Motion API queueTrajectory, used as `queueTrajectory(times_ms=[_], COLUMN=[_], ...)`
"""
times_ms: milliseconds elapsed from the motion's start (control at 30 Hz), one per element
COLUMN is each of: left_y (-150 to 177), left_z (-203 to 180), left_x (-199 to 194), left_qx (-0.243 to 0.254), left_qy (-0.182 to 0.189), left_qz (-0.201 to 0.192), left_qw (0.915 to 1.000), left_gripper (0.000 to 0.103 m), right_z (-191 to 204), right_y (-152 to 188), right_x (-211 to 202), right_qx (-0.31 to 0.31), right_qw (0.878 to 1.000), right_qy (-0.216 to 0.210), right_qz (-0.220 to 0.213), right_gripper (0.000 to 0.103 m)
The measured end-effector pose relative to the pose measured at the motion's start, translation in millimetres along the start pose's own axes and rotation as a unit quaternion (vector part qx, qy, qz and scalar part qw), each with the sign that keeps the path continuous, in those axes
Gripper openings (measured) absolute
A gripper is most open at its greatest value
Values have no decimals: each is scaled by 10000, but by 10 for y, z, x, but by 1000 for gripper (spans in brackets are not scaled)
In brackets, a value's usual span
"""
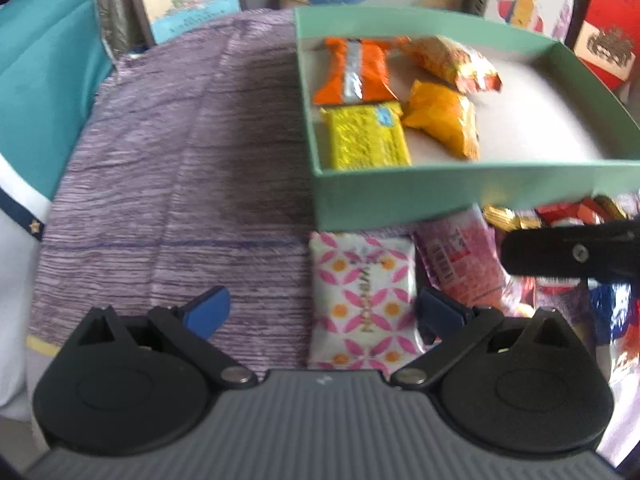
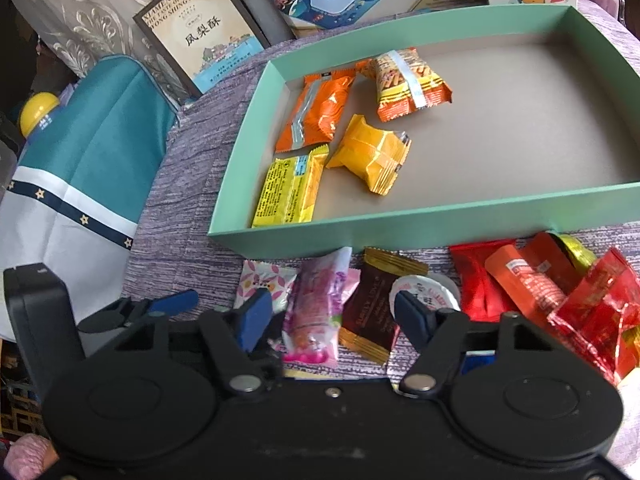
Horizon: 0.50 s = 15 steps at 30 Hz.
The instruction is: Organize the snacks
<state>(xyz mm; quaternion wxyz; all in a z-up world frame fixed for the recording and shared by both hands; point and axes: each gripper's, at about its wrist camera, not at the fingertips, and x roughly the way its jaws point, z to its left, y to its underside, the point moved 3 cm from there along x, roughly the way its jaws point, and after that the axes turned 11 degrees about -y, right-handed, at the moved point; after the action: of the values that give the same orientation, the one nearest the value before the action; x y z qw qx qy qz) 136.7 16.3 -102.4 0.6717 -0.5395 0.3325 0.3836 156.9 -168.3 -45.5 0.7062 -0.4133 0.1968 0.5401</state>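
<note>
Stock on the bench, purple-grey cloth [image 1: 160,184] over it:

- Green tray [image 2: 400,228], open top, at the far middle of the bench. Four snacks sit in its left half: orange pack [image 2: 316,110], striped orange-and-yellow pack [image 2: 408,84], yellow pillow pack [image 2: 370,154], flat yellow pack [image 2: 290,190] in the near left corner. The right half is bare.
- Unsorted row along the tray's near wall, left to right: white pack with pink petals [image 1: 362,300], pink pack [image 2: 316,304], dark brown pack [image 2: 374,304], a small round lidded cup [image 2: 424,288], then a heap of red foil packs [image 2: 560,288] toward the right edge.

My left hand-held gripper [image 1: 322,312]: jaws wide, nothing between the pads; the petal pack lies just inside the right finger, untouched as far as I can tell.

My right hand-held gripper [image 2: 332,314]: jaws partly spread, straddling the pink and brown packs. Whether the pads touch either I cannot tell; nothing looks lifted.

Step in hand, by my reading: picking the next snacks from the row, one per side.

Next move calls for: centring each pair of fingers on a single pack, closing on its long edges, lifting clear of the tray's near wall, then setting it beside the four already in.
</note>
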Motion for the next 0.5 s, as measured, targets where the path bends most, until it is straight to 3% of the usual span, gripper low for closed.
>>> queueTrajectory(times_ms=[100, 267, 500], left_y=[72, 103, 188], left_z=[33, 223, 562], left_x=[9, -75, -71], left_qx=[-95, -161, -453], left_qy=[92, 58, 153], left_qz=[-103, -279, -171], left_qw=[9999, 9995, 9987], left_gripper=[98, 51, 51], right_z=[60, 219, 511], right_y=[5, 35, 68], right_x=[80, 262, 384], right_qx=[-160, -562, -1074], right_qw=[9998, 9974, 9928], right_qy=[94, 393, 483], right_qz=[61, 212, 221], right_gripper=[60, 57, 57])
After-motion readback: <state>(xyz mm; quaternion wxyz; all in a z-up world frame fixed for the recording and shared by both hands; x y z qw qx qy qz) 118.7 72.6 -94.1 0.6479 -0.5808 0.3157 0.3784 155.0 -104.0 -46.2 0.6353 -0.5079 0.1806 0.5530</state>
